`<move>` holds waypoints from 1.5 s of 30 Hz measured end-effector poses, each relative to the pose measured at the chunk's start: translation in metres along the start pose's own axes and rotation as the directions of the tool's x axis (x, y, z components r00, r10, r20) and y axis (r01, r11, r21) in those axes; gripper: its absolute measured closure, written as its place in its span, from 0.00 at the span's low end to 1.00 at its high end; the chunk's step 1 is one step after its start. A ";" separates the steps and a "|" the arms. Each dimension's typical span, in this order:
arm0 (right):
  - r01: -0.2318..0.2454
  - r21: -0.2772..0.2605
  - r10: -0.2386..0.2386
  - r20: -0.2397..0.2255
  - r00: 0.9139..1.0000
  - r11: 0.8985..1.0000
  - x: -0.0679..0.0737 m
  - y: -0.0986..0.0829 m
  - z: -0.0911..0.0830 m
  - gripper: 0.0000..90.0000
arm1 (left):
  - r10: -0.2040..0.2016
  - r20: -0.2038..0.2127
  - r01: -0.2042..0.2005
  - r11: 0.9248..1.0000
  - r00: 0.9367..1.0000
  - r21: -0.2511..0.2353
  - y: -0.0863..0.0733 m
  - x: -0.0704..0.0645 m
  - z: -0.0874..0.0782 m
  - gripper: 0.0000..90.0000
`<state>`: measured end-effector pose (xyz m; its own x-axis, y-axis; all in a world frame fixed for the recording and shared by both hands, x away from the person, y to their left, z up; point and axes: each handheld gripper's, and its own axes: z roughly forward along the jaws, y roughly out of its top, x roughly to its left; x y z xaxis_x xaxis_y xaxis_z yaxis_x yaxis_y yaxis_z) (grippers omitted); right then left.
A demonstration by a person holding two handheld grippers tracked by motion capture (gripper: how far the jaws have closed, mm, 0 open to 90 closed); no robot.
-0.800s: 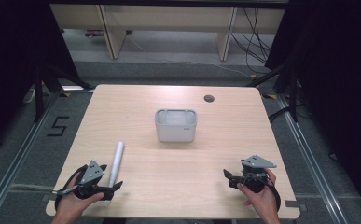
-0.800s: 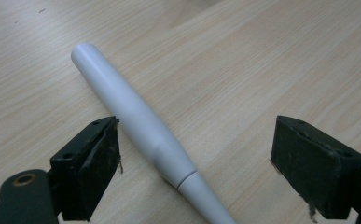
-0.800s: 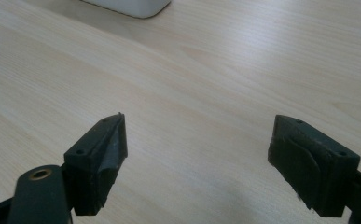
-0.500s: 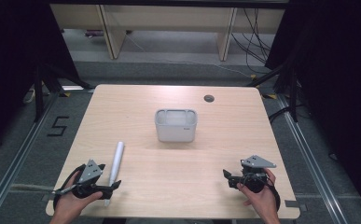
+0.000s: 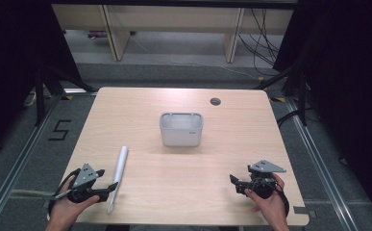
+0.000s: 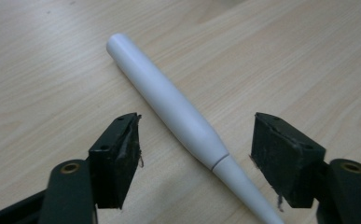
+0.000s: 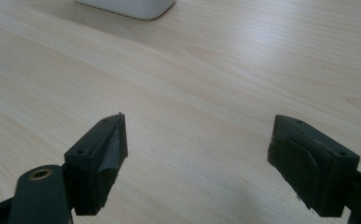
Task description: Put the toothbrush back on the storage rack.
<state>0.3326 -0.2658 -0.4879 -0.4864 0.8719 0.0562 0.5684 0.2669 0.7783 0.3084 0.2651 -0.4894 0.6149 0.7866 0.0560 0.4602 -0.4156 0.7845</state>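
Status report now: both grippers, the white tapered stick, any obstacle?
Left gripper open, jaws either side of white tapered plastic stick, no contact. Right gripper open, over bare wood. Stick flat on table; grey plastic bin apart, nothing blocking.

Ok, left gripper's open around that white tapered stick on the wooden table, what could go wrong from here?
1. The smooth, round white tapered plastic stick lies diagonally between the left gripper's open jaws, so closing could roll or skew it.
2. The jaws straddle the step where it narrows; a grip there may slip.
3. Its thin end lies close to the light wooden table's near edge, so a nudge might push it off.
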 end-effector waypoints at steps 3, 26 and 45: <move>0.001 0.001 -0.001 0.000 1.000 1.000 0.000 0.000 0.000 0.22 | 0.012 -0.003 -0.012 1.000 1.000 -0.008 0.000 0.000 -0.002 0.50; 0.001 0.003 -0.001 -0.011 1.000 1.000 0.001 0.001 0.000 0.24 | 0.124 0.028 -0.127 0.984 0.992 0.124 -0.013 0.000 -0.001 1.00; -0.012 0.006 0.012 -0.011 1.000 1.000 0.000 0.000 0.001 0.25 | 0.190 0.098 -0.203 0.968 0.977 0.150 -0.005 -0.020 0.017 0.98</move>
<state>0.3336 -0.2655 -0.4883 -0.4866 0.8706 0.0728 0.5781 0.2584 0.7740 0.3048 0.2434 -0.5053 0.7504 0.6452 0.1432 0.4167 -0.6301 0.6552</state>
